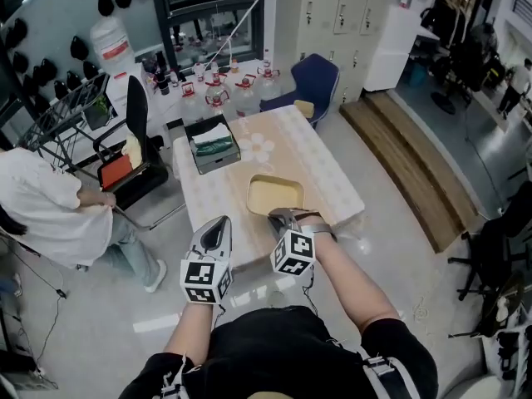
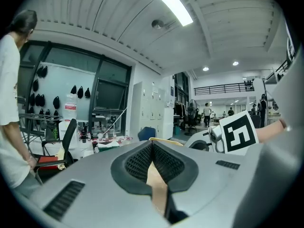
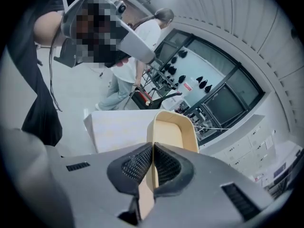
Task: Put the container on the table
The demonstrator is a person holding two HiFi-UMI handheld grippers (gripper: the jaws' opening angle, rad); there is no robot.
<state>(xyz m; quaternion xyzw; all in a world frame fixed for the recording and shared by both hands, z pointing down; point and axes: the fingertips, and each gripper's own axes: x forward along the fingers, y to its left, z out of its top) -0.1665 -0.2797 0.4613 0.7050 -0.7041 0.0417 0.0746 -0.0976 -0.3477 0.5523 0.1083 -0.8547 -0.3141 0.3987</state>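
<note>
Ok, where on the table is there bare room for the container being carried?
Bare cloth at the far right of the table, between the container and the blue chair, and along the near-left, below the black box. The right gripper holds the container by the near edge. Crowded: the box corner.

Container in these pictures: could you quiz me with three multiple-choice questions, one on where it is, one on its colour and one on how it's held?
1. Where is the container relative to the table?
A. over its near end
B. over its far end
C. not over it at all

2. What colour is the container?
A. red
B. pale yellow
C. green

3. How does the right gripper stand?
A. wide open, empty
B. shut on the container's rim
C. open around the container

Answers:
1 A: the head view shows it by the table edge closest to the person.
2 B: both views show pale yellow.
3 B: the right gripper view shows the rim pinched between the pads.
</note>
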